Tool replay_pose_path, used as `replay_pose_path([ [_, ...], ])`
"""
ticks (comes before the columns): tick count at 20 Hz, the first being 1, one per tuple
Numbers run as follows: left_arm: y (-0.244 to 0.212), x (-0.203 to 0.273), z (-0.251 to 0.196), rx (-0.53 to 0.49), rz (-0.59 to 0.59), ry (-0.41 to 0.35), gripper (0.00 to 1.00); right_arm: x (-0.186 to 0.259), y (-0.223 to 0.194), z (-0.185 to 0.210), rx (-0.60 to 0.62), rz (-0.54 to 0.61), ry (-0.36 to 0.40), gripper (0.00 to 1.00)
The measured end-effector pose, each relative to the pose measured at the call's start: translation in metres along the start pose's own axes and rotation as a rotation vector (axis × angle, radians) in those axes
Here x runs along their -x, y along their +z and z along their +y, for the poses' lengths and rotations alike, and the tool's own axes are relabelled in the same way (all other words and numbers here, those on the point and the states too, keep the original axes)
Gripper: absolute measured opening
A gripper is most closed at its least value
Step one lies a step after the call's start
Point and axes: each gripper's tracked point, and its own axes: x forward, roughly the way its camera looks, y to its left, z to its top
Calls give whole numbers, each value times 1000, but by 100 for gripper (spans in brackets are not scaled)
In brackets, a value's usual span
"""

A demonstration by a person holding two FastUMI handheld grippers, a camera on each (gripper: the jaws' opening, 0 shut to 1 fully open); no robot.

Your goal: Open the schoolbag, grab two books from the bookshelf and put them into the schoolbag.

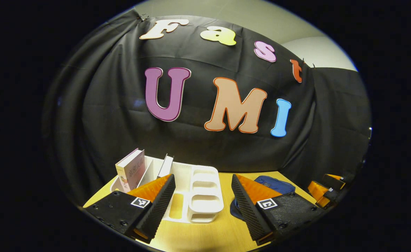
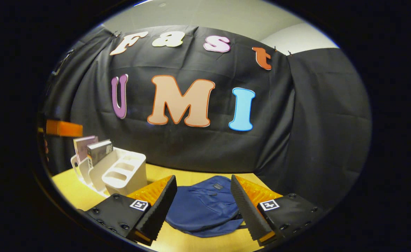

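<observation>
A white bookshelf (image 1: 202,196) stands on the wooden table, with a pink-covered book (image 1: 132,169) upright at its left end and a thinner book (image 1: 165,165) leaning in a slot beside it. My left gripper (image 1: 202,206) hovers open just in front of the shelf. The blue schoolbag (image 2: 205,206) lies flat on the table, zipped as far as I can see. My right gripper (image 2: 203,204) is open above the bag's near side. In the right gripper view the shelf (image 2: 121,171) and its two books (image 2: 91,147) sit to the left. The bag (image 1: 273,185) peeks out behind my left gripper's right finger.
The other gripper (image 1: 326,192) shows at the far right of the left gripper view. An orange part (image 2: 63,127) of the left gripper juts in at the left of the right gripper view. Black cloth walls close off the table's back and right side.
</observation>
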Motion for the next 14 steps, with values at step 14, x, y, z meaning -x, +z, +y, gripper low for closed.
replay_pose_path([
  [14, -13, 4, 17, -15, 47, 86, 95, -4, -118, -20, 612, 103, 41, 98],
])
